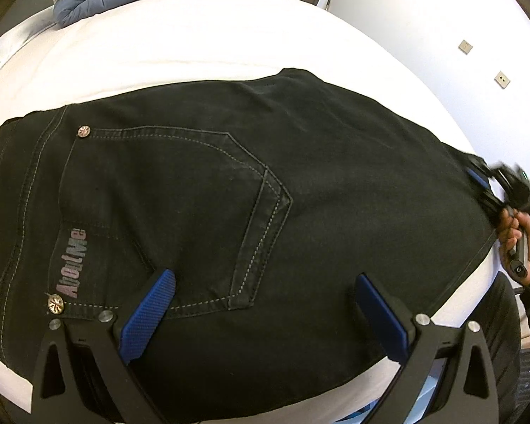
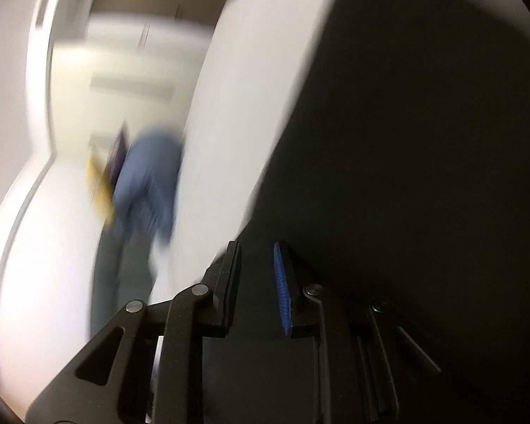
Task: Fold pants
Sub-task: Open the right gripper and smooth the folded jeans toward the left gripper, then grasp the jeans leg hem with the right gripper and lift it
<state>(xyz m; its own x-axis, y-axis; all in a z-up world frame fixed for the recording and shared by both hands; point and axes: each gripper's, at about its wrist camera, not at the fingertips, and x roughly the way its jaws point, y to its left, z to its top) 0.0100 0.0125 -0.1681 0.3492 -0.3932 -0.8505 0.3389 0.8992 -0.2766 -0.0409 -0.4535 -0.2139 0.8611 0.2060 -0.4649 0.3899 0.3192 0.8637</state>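
Black pants [image 1: 300,183] lying flat on the white bed [image 1: 201,35]
Left gripper [image 1: 261,314] hovering spread wide over the back pocket [image 1: 180,212]; right gripper [image 2: 256,289] nearly closed by the far edge, grip unclear. Looking soft, floppy denim — grabbing thick seams.

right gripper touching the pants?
Cannot tell. In the right wrist view the right gripper is nearly closed over dark pants, but blur hides any contact; in the left wrist view it is small and smeared.
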